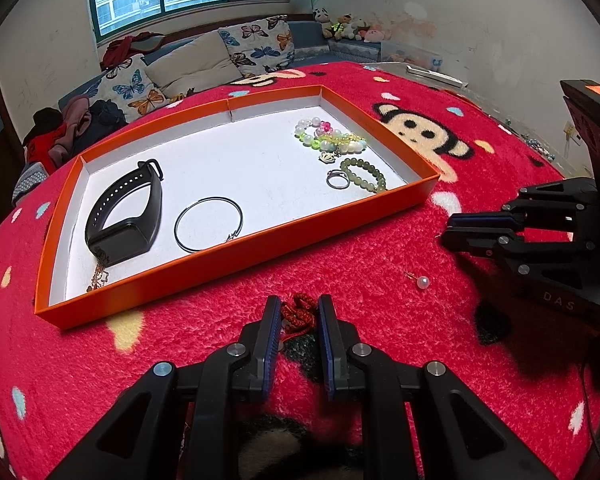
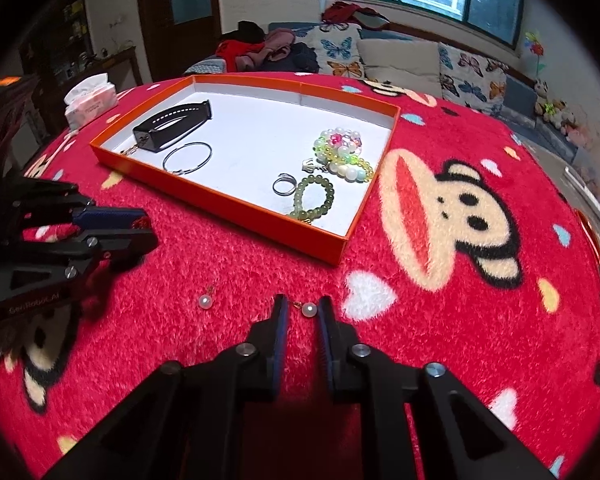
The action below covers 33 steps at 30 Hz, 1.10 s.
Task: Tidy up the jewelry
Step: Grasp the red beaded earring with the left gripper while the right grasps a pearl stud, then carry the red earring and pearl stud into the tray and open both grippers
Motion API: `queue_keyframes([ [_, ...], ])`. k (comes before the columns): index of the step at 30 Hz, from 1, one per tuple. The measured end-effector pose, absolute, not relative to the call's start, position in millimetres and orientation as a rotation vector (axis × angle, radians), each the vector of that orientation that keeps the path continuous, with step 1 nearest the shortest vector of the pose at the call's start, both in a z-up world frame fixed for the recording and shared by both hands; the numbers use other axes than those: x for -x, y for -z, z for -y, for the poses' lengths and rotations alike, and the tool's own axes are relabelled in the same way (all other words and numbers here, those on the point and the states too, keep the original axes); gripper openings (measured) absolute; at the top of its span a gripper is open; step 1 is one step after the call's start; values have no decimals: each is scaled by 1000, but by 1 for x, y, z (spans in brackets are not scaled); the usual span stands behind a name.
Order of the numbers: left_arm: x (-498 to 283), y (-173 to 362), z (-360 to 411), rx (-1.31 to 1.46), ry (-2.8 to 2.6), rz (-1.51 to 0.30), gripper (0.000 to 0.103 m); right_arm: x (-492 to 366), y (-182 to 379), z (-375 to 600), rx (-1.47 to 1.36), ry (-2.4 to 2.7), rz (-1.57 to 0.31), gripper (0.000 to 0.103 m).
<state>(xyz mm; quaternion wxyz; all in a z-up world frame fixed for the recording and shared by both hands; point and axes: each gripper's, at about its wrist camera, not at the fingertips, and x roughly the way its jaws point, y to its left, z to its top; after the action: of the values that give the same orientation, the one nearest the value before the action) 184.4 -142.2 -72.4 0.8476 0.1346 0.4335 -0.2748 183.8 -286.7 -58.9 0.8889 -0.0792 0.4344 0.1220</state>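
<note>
An orange tray [image 1: 236,256] with a white floor lies on the red blanket. It holds a black watch band [image 1: 128,216], a thin hoop bangle [image 1: 208,224], pastel bead bracelets [image 1: 332,136], a green bead bracelet [image 1: 364,174] and a silver ring [image 1: 337,180]. My left gripper [image 1: 300,306] rests on the blanket before the tray, shut on a red knotted cord [image 1: 298,312]. To its right, my right gripper [image 2: 303,306] is shut on a pearl earring [image 2: 310,309] at its tips. A second pearl earring [image 2: 205,301] lies loose between the two grippers.
A gold chain [image 1: 100,276] sits in the tray's near left corner. A tissue pack [image 2: 90,100] stands at the blanket's far left edge. Behind the table is a sofa with butterfly cushions [image 1: 260,40]. A monkey face [image 2: 452,216] patterns the blanket right of the tray.
</note>
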Motion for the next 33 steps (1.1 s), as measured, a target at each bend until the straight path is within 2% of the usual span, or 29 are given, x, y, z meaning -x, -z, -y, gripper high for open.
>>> queue_keyframes([
  [9,-182,63,138,-266,580,-898,18,-179,50,290,134,-287,-870,10],
  [23,-212,14,116,-201,519,-824,18,-208,13,294,70,-316,-785,10],
  [33,-255,35,117,-205,489,-885,19,-238,35,283,83,-314,-833,10],
])
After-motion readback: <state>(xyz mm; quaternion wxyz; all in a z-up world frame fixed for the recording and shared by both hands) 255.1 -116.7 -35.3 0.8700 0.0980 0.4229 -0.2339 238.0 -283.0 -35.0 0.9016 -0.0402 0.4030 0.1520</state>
